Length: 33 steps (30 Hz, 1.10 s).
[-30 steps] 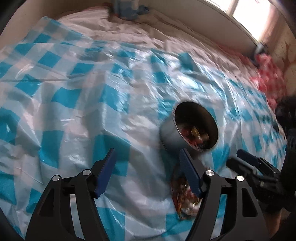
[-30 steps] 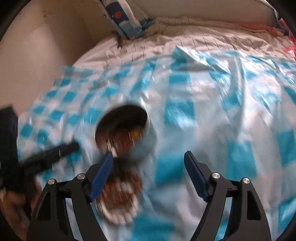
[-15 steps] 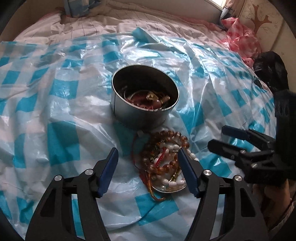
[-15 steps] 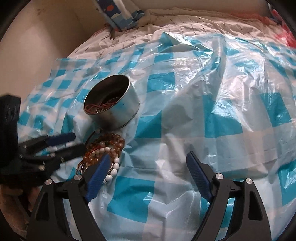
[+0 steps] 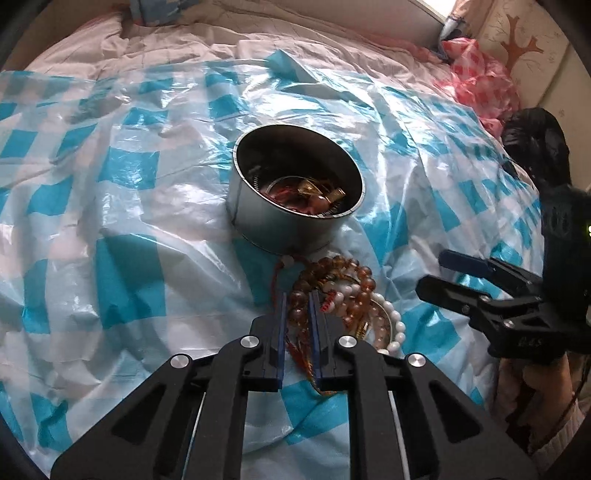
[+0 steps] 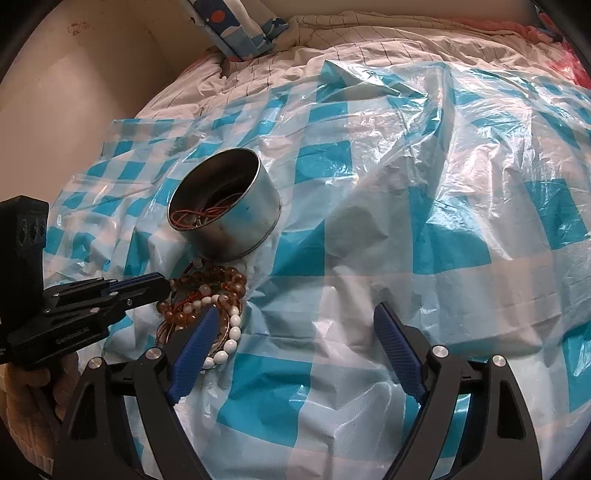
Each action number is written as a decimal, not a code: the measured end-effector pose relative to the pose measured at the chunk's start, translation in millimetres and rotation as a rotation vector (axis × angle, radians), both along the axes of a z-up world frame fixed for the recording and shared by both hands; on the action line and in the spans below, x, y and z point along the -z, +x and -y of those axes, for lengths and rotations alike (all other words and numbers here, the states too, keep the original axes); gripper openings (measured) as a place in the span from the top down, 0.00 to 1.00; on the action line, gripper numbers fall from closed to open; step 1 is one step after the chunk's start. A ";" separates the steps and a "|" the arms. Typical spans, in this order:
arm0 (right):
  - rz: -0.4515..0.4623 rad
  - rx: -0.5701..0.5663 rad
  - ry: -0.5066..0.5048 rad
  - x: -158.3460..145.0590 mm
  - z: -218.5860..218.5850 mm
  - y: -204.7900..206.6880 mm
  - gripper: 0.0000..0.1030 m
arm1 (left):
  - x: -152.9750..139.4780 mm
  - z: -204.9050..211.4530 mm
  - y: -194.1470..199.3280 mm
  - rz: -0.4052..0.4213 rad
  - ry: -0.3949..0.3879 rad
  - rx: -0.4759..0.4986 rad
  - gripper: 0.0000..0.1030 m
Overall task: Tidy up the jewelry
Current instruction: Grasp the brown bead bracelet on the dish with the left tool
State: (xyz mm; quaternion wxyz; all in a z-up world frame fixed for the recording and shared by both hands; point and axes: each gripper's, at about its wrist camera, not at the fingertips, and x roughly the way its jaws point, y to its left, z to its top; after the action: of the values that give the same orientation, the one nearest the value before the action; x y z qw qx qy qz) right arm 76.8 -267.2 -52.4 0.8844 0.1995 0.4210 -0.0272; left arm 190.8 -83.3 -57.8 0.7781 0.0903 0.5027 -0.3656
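Observation:
A round metal tin holding several pieces of jewelry stands on the checked sheet; the right wrist view shows the tin too. Just in front of it lies a heap of amber and white bead bracelets with red cord. My left gripper is closing, its jaws narrow, with a strand of amber beads pinched between the pads. The right wrist view has the left gripper at the heap's left side. My right gripper stands open and empty, its left finger over the white beads.
A crinkled blue-and-white checked plastic sheet covers a bed. A pink plastic bag and a black object lie at the far right. A blue patterned pillow rests at the head, with a wall on the left.
The left gripper's jaws have gone from wide apart to narrow, around a strand of amber beads in the heap. The right gripper has hardly moved in the last half second.

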 end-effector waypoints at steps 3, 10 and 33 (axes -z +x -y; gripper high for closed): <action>0.001 -0.001 0.000 -0.5 -1.1 1.1 0.20 | 6.2 4.9 -1.0 -0.014 0.029 0.002 0.83; 0.000 -0.015 -0.001 -0.1 -4.2 2.1 0.20 | 0.6 2.0 -0.6 0.013 0.021 -0.012 1.00; -0.009 -0.036 -0.017 1.4 -9.4 4.0 0.20 | 0.2 9.7 -0.2 0.010 0.018 0.024 0.90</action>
State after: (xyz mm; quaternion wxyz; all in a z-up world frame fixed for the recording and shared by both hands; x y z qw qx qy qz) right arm 80.8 -257.8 -53.8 0.8846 0.1842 0.4282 -0.0159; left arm 190.6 -93.0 -57.9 0.7753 0.1053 0.5010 -0.3699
